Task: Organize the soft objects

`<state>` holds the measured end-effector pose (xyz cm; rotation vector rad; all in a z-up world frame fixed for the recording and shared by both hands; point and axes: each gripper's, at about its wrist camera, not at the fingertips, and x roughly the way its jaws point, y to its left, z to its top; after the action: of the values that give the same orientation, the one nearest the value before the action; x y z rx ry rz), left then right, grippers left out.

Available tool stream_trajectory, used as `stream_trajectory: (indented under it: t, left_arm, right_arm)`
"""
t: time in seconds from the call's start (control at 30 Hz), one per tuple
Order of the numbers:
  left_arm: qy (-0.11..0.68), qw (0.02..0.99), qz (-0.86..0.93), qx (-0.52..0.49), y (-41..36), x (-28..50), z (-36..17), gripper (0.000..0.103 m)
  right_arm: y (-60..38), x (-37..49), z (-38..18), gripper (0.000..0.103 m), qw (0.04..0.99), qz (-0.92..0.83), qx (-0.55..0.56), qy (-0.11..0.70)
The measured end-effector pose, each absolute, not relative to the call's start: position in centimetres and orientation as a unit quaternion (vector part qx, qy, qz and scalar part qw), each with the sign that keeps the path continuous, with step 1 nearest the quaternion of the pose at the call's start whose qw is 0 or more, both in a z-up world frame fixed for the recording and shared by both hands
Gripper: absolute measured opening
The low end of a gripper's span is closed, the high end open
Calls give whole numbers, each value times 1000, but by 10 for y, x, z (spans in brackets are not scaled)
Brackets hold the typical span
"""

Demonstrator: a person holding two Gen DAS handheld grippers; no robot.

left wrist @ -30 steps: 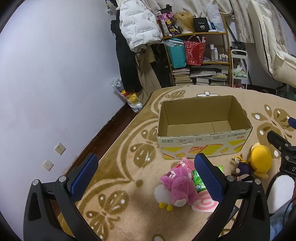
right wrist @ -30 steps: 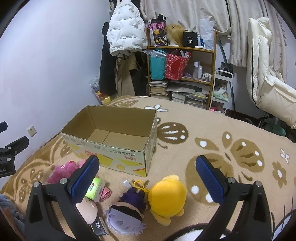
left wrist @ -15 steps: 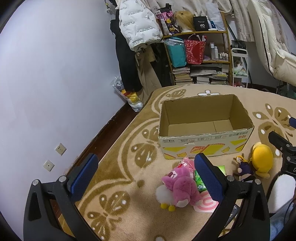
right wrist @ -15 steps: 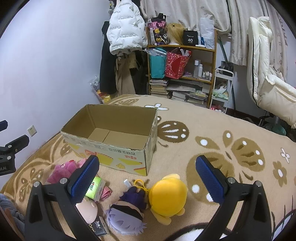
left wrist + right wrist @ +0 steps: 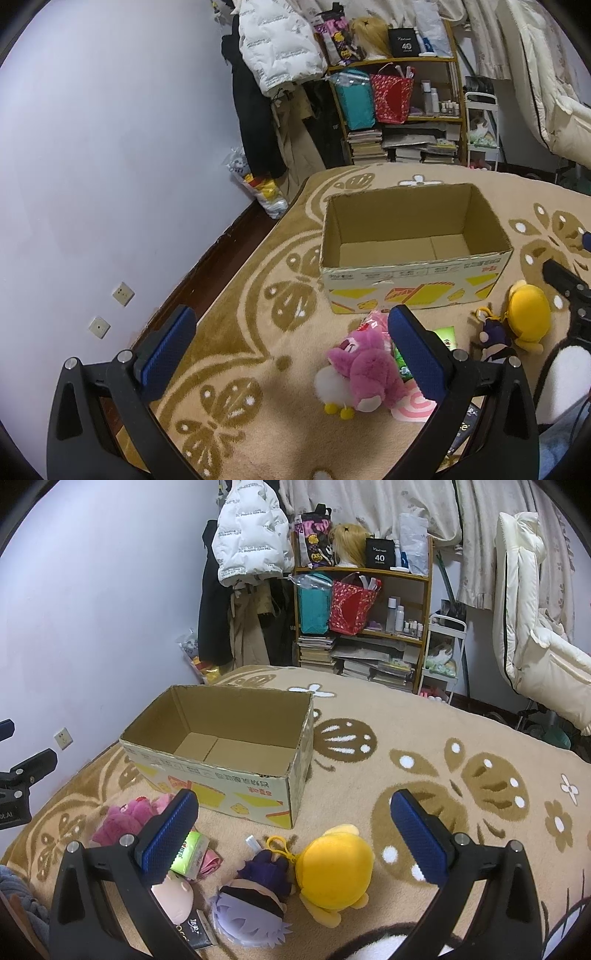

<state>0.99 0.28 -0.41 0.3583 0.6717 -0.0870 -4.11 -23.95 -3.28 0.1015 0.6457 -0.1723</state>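
Observation:
An empty cardboard box (image 5: 415, 254) (image 5: 221, 753) stands open on the patterned carpet. In front of it lie a pink plush (image 5: 364, 373) (image 5: 125, 816), a green packet (image 5: 190, 851), a purple-haired doll (image 5: 255, 893) (image 5: 493, 338) and a yellow plush (image 5: 334, 869) (image 5: 526, 317). My left gripper (image 5: 291, 350) hovers open above the carpet, left of the pink plush. The right gripper (image 5: 295, 834) is open too, held above the doll and the yellow plush. Nothing sits between either pair of fingers.
A shelf (image 5: 364, 609) with bags, books and bottles stands at the back beside hanging coats (image 5: 251, 535). The wall (image 5: 92, 147) runs along the left past bare floor. A white padded chair (image 5: 535, 635) is at the right. Carpet (image 5: 443, 738) stretches right of the box.
Both grippers have barely shifted; the view drifted slightly, and the toys and box stay where they were.

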Motion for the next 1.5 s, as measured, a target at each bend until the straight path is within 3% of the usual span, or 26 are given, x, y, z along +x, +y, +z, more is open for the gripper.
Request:
stream_trajectory:
  t: [0.4,0.87,1.13,1.23,1.3,1.5]
  left_arm:
    - [376,913,-47,150,6,51,-27,102]
    - [442,869,-74,211,-33,78,-95,102]
    - [483,851,-102,178,-38,85,-118,102]
    - [496,844,-100,179,-39,87,-125,102]
    - [499,844,-101,171,-38,85,-126,102]
    - [533,828,-119,125,-28,85,-129,84]
  right_arm:
    - [-261,-14,-62,103,918,-85,67,381]
    - [-292,9,-112,103,870,-102,124,466]
    - [-299,13,-134,102,852,-96,142,494]
    - [-295,16,-144,100,844,-87,137,511]
    - [-294,18,-151,90,837,-87,133,523]
    - [-297,16,-163,82,817,-105,137,550]
